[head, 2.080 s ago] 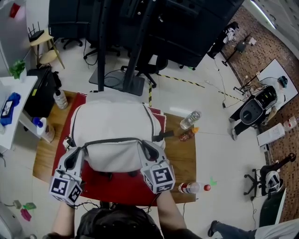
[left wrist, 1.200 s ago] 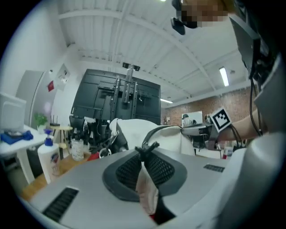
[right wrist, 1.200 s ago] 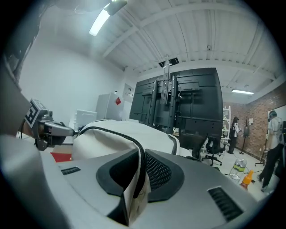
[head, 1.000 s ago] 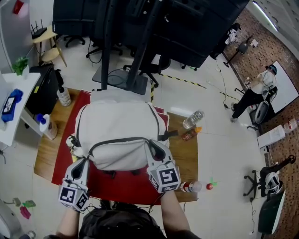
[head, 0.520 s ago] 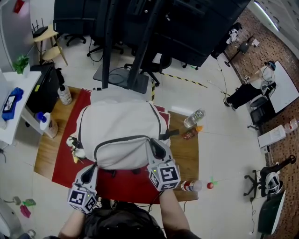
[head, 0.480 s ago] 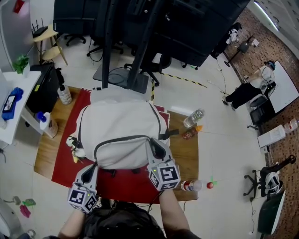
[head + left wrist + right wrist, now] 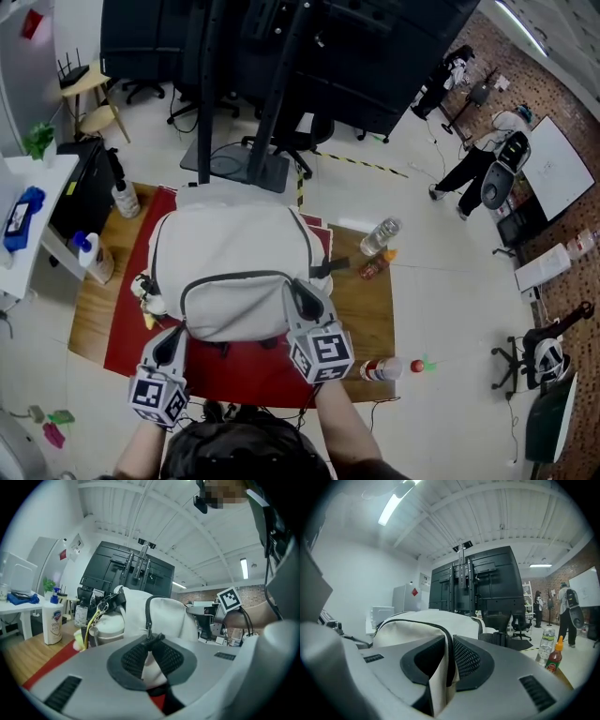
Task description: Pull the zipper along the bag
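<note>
A white backpack point(image 7: 234, 234) lies on a red mat point(image 7: 244, 370), with a dark zipper point(image 7: 234, 275) arching over its front pocket. My left gripper point(image 7: 176, 333) is at the pocket's front left corner. In the left gripper view its tips point(image 7: 151, 640) meet on the black zipper pull point(image 7: 148, 631), and the jaws are starting to open. My right gripper point(image 7: 298, 292) is at the pocket's right corner. In the right gripper view its pads point(image 7: 446, 641) hold a fold of bag fabric point(image 7: 438, 686) beside the zipper point(image 7: 426, 624), and these jaws are easing open too.
The mat lies on a wooden table point(image 7: 366, 319). A spray bottle point(image 7: 122, 199) and a white bottle point(image 7: 94, 262) stand left. A water bottle point(image 7: 380, 234) and sauce bottle point(image 7: 373, 270) are right, another bottle point(image 7: 380, 368) at the front edge. A black stand point(image 7: 253, 94) rises behind.
My left gripper has moved from the bag's left side round to its front left corner, and the zipper's left end came with it. The right gripper has stayed on the right corner.
</note>
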Demonstrator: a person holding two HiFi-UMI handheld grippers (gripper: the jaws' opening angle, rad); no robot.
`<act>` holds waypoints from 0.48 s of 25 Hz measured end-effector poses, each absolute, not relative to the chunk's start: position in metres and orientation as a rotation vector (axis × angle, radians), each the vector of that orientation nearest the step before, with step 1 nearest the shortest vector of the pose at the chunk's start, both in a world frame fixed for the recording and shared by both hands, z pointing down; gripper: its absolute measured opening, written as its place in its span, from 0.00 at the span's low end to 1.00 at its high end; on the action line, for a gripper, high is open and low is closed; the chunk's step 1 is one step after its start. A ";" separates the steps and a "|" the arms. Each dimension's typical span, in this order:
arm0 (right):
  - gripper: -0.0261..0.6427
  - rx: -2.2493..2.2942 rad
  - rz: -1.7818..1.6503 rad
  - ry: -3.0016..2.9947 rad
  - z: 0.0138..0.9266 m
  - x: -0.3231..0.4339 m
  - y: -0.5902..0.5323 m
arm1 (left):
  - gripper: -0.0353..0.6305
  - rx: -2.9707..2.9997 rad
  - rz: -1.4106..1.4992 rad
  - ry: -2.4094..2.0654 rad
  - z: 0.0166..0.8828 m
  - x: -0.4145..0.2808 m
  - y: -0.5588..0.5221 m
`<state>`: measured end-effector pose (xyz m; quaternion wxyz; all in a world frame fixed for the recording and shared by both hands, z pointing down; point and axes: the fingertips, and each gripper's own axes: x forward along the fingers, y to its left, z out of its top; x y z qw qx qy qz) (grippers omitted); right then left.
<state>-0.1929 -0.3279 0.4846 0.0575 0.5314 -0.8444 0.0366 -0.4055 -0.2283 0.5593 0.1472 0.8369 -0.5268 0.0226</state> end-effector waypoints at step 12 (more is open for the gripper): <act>0.19 1.729 0.142 -2.485 0.479 -0.175 -0.297 | 0.29 2.470 0.049 -1.650 0.508 -0.420 -0.218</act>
